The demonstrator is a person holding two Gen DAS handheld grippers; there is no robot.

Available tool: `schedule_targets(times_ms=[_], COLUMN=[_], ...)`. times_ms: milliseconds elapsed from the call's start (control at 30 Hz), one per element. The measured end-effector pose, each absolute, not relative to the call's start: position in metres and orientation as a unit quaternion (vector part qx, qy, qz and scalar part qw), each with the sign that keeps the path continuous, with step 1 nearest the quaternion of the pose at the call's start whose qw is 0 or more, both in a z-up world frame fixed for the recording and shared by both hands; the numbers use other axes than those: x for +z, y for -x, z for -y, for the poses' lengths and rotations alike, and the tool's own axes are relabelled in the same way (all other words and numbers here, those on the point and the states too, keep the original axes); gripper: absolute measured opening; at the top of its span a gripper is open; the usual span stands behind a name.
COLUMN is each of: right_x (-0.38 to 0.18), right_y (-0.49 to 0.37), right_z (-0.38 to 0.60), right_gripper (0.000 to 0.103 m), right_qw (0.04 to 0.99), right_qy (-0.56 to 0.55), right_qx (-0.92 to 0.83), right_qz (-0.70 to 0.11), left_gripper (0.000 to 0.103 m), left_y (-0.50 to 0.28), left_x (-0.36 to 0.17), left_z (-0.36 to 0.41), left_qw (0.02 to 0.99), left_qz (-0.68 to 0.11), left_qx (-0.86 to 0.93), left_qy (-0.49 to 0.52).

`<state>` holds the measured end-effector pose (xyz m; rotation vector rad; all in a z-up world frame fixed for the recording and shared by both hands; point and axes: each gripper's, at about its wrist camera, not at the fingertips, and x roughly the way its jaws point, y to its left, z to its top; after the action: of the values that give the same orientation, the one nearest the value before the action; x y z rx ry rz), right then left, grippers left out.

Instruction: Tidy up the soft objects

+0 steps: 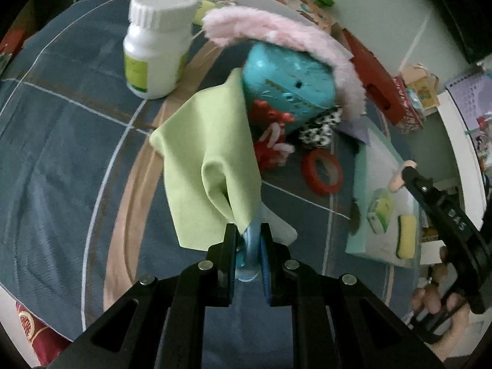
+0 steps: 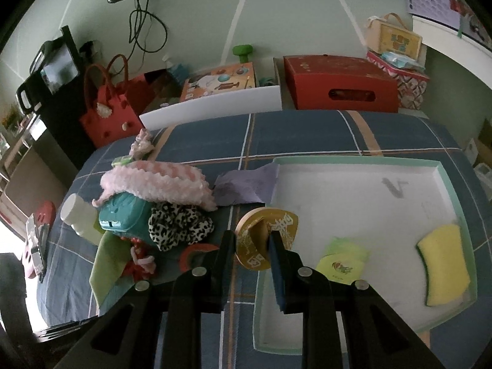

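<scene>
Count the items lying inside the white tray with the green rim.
2. A yellow sponge with a dark green edge lies near the tray's right side, and a light green packet lies left of it. The right tool may hide more.

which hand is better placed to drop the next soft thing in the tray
Left. The left gripper is shut on the green cloth, a soft item lifted off the bed. The right gripper sits nearer the tray but grips a gold fan-shaped object that looks rigid.
</scene>
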<state>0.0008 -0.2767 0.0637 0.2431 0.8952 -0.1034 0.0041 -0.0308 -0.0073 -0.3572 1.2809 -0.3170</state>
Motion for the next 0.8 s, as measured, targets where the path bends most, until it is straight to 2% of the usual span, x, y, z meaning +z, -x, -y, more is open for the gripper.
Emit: schedule_targets(times_ms=[67,200,233,433,600,667,700,733,800], right_x=[0.064,0.065,0.065,0.065,0.065,0.064,0.064,0.064,0.064], right_y=[0.0,0.0,0.001,0.001,0.0,-0.001,-0.001,-0.001,-0.001], right_z=[0.279,0.283,0.284,0.288,0.287,0.286,0.285,0.285,0.285], right_gripper=[0.024,0.024,0.024,0.024,0.024,0.024,0.024,0.024,0.024], right_qw=[0.893,0.893,0.893,0.893,0.893,0.893,0.893,0.893,0.893], right_qy=[-0.119,-0.123,-0.124,-0.125,-0.121,-0.118,-0.118,-0.116,-0.116], right_qx=[-0.051,-0.053,-0.053,-0.058,-0.058,-0.058,-0.058,-0.058,-0.059], right_qz=[-0.431,-0.429,-0.429,-0.427,-0.43,-0.431,-0.431,-0.431,-0.431], left_gripper=[0.017,0.05,0.053,0.053,0.053,0.044,0.026,0.014,0.01], left_y=[-0.005,-0.009,-0.01,-0.024,-0.048,-0.058,-0.06,-0.061,-0.061], left_x=[-0.005,-0.007,-0.004,0.02,0.011,0.001,-0.003,-0.005,-0.01], left_z=[0.036,0.038,0.037,0.031,0.025,0.025,0.025,0.025,0.025], left_qw=[0.771,0.765,0.768,0.81,0.815,0.81,0.809,0.809,0.809], left_qz=[-0.595,-0.6,-0.598,-0.557,-0.555,-0.562,-0.563,-0.562,-0.563], left_qx=[-0.157,-0.154,-0.151,-0.102,-0.057,-0.045,-0.044,-0.043,-0.042], left_qy=[0.166,0.176,0.173,0.153,0.156,0.159,0.164,0.164,0.162])
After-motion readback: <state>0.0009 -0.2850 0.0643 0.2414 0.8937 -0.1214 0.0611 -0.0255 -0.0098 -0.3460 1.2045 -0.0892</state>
